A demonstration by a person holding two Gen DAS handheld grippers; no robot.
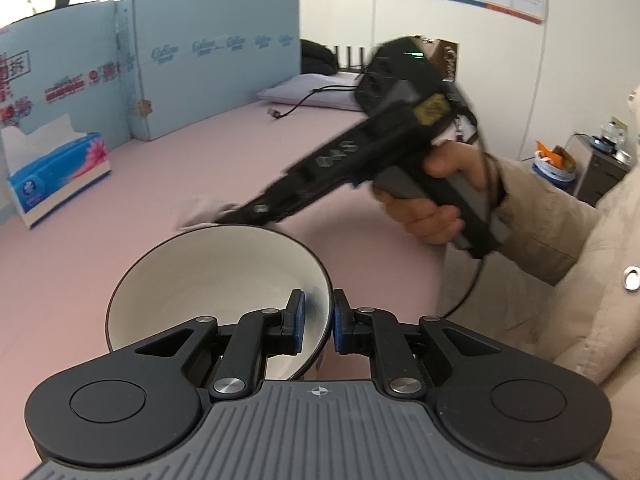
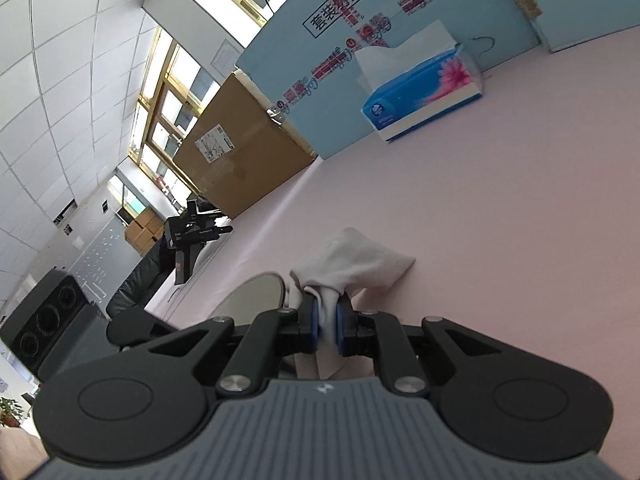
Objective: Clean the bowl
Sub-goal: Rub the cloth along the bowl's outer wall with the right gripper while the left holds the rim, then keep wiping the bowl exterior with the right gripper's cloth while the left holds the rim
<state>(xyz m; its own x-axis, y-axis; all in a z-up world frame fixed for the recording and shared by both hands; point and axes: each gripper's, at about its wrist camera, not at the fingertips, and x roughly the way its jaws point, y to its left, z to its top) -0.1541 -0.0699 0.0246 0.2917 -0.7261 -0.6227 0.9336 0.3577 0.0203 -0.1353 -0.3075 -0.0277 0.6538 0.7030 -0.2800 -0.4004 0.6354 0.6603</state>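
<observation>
A bowl point(image 1: 208, 276), white inside with a dark rim, is tilted up on the pink table. My left gripper point(image 1: 318, 320) is shut on the bowl's right rim, one pad inside and one outside. My right gripper point(image 2: 327, 322) is shut on a crumpled white cloth point(image 2: 352, 264). In the left wrist view the right gripper point(image 1: 224, 216) reaches down from the right to just past the bowl's far rim, with the cloth point(image 1: 198, 212) blurred at its tip. In the right wrist view the bowl's rim point(image 2: 256, 292) shows just left of the cloth.
A blue tissue box point(image 1: 60, 176) stands at the far left of the pink table point(image 1: 200, 152); it also shows in the right wrist view point(image 2: 420, 96). Blue panels point(image 1: 216, 56) wall the back. A pillow point(image 1: 308, 92) and a cable lie far back. The person's arm point(image 1: 540, 220) is at the right.
</observation>
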